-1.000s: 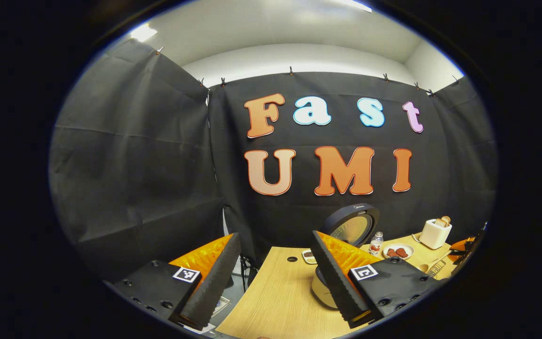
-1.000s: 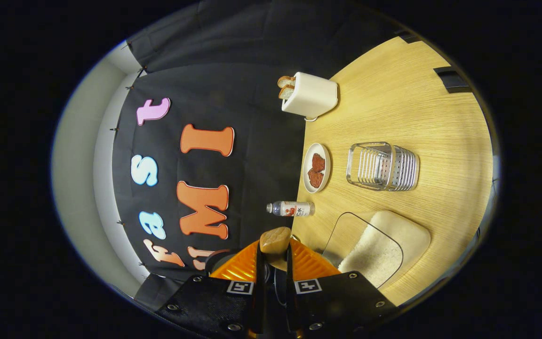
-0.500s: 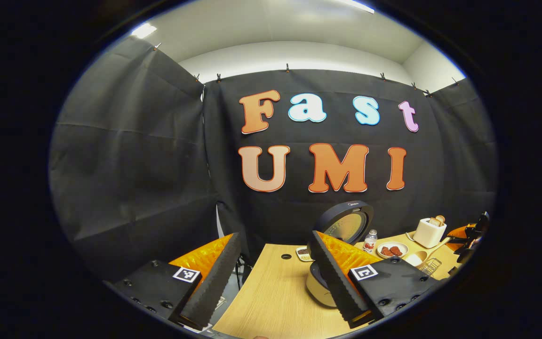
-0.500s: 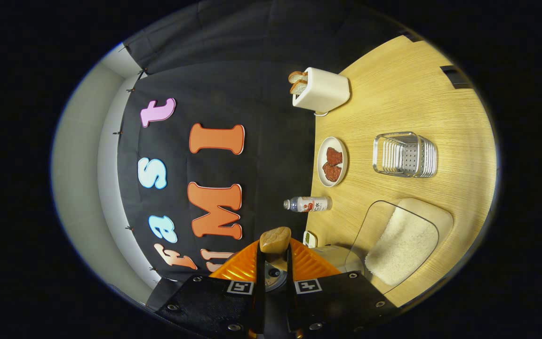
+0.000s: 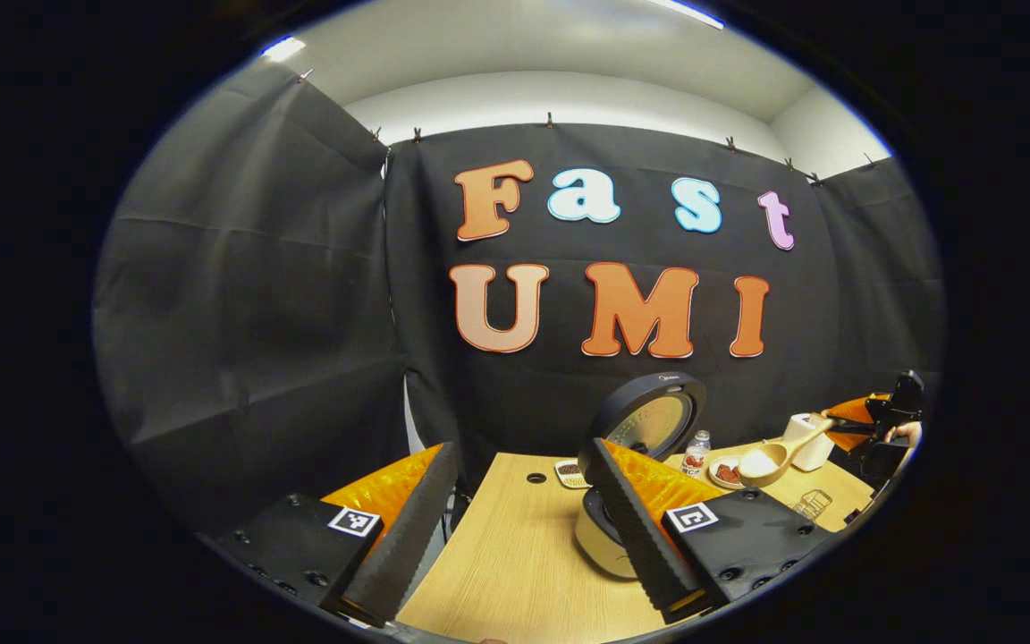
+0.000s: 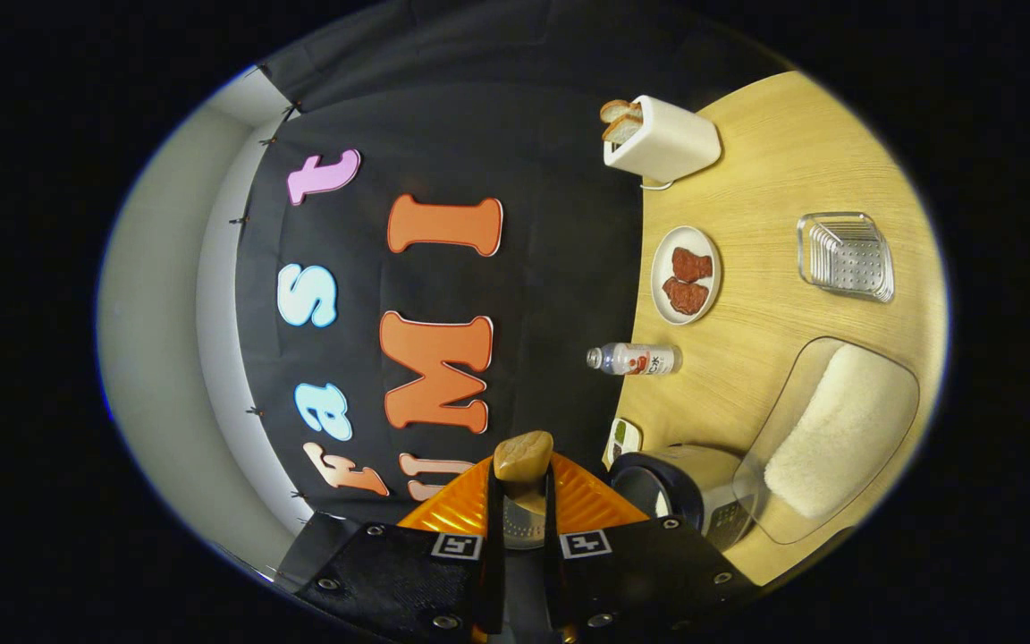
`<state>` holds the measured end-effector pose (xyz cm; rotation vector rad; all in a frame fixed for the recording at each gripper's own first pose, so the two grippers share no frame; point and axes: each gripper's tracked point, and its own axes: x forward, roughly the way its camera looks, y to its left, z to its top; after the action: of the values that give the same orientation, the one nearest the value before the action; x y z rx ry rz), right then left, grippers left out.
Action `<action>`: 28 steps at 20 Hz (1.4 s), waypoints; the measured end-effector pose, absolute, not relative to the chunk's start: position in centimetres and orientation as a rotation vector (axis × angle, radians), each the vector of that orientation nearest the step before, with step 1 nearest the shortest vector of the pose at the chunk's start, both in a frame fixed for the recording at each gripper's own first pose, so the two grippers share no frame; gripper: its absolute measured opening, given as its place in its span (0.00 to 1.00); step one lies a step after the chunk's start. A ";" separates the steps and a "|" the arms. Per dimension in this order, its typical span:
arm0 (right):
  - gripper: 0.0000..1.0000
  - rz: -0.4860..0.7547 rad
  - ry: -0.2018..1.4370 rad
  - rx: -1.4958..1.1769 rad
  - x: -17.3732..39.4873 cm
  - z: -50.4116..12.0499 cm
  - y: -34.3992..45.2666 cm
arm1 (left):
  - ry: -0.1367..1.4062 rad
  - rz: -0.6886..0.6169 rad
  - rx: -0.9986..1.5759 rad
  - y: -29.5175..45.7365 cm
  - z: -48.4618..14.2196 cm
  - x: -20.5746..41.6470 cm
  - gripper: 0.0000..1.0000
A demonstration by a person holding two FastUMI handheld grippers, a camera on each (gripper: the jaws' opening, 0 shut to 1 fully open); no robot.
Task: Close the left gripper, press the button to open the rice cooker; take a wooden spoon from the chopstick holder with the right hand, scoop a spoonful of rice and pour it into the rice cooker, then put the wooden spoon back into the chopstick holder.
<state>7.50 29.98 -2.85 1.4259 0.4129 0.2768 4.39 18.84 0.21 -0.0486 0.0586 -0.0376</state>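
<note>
The rice cooker stands on the wooden table with its round lid (image 5: 651, 419) up and its body (image 5: 594, 541) partly behind my finger. My left gripper (image 5: 515, 505) hangs open in front of it, holding nothing. To the right of the cooker, the wooden spoon (image 5: 767, 461) floats above the table with white rice in its bowl. My right gripper (image 5: 882, 420) holds its handle. In the right gripper view, my right gripper (image 6: 522, 490) is shut on the spoon's wood (image 6: 524, 454), and the cooker (image 6: 685, 487) lies just beyond. The metal chopstick holder (image 6: 846, 255) stands farther off.
A clear box of rice (image 6: 837, 438) sits next to the cooker. A plate of red pieces (image 6: 685, 277), a small bottle (image 6: 631, 360), a small dish (image 6: 624, 436) and a toaster with bread (image 6: 658, 139) line the table's back edge by the black cloth.
The right gripper has lifted the spoon with rice from the box and moved it up and toward the cooker. The left gripper stays open, drifting only slightly.
</note>
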 end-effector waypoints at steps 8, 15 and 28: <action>0.18 0.329 0.373 1.236 10.2 0.3 35.1 | 0.073 -0.020 -0.054 20.2 -0.7 4.7 1.00; 0.18 0.334 0.390 1.161 10.9 -0.8 37.8 | 0.073 0.004 -0.055 21.5 -0.9 5.3 0.94; 0.17 0.335 0.353 1.037 12.1 -1.2 38.2 | 0.076 0.008 -0.047 21.4 -1.1 6.4 0.94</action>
<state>12.09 38.23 -1.17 1.0369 0.3526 0.3351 6.42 21.38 -1.15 -0.0468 0.0758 0.0080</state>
